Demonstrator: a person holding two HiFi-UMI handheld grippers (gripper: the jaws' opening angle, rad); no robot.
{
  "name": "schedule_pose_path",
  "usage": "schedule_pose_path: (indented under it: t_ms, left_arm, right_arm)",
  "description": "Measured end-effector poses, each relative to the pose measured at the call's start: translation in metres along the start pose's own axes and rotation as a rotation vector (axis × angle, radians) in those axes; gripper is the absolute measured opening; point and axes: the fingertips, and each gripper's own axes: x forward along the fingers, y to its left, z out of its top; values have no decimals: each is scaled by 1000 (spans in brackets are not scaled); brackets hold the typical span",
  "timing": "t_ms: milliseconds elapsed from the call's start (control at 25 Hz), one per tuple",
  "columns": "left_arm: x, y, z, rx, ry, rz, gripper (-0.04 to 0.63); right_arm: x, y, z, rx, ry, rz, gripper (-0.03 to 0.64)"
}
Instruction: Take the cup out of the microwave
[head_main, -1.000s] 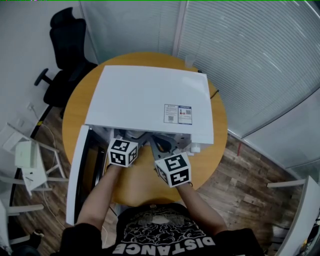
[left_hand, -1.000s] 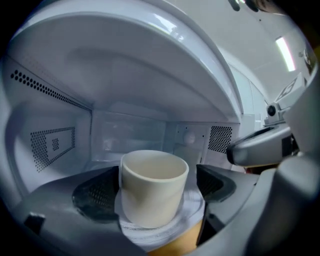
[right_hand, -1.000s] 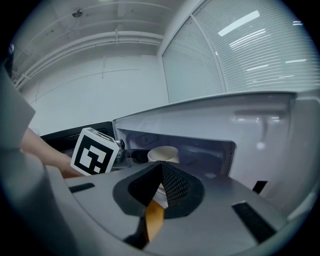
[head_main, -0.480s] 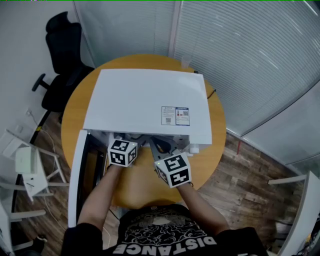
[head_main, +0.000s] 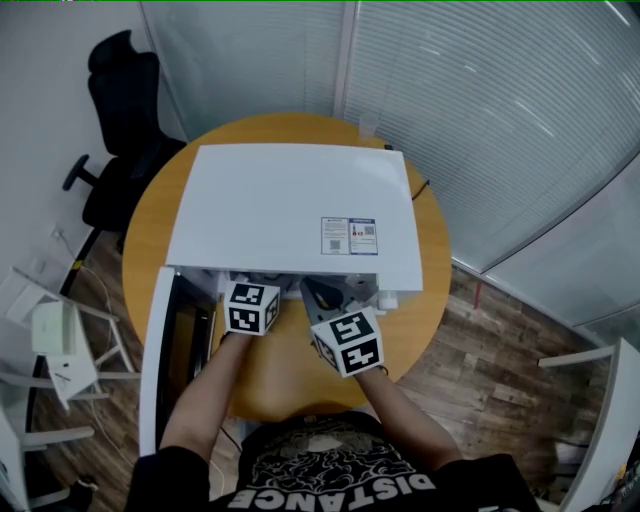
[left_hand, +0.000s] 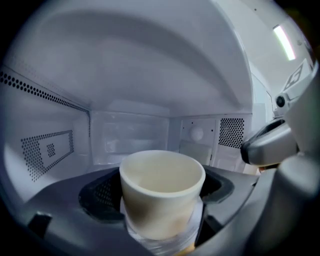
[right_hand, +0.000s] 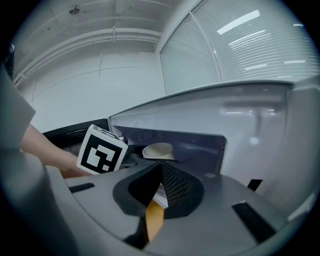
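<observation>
Far to the left of the head view, a black office chair (head_main: 115, 130) stands on the wood floor beside a round worktop (head_main: 290, 375). On that worktop sits a white microwave (head_main: 290, 200), and its door (head_main: 155, 350) is swung wide open on the left side.

Next comes the left gripper (head_main: 252, 300), which reaches into the open cavity so that only its marker cube shows below the microwave's front edge. In the left gripper view its jaws are spread wide and closing, one on each side of the cream cup (left_hand: 161, 195). I cannot see the pads pressing on it. The cup stands upright inside the microwave on the glass turntable (left_hand: 165, 243), with the perforated cavity walls behind it.

Just right of that, the right gripper (head_main: 328, 300) is held outside the microwave, near its front edge. Its jaws are pressed together at the tips with nothing between them, and only a strip of worktop shows through the gap behind. From the right gripper view the cup's rim is visible in the cavity beyond the left gripper's cube.

Pale window blinds (head_main: 500, 120) fill the right side.
</observation>
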Motion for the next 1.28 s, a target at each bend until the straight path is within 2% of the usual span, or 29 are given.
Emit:
schedule_pose_path:
  t_ms: [560, 1280]
  left_arm:
    - [-5, 1, 2, 20, -1, 13, 442]
    - [-44, -3, 6, -7, -33, 81, 442]
  right_arm:
    - [2, 0, -3, 5, -2, 12, 15]
    - [-10, 18, 4, -20, -34, 59, 15]
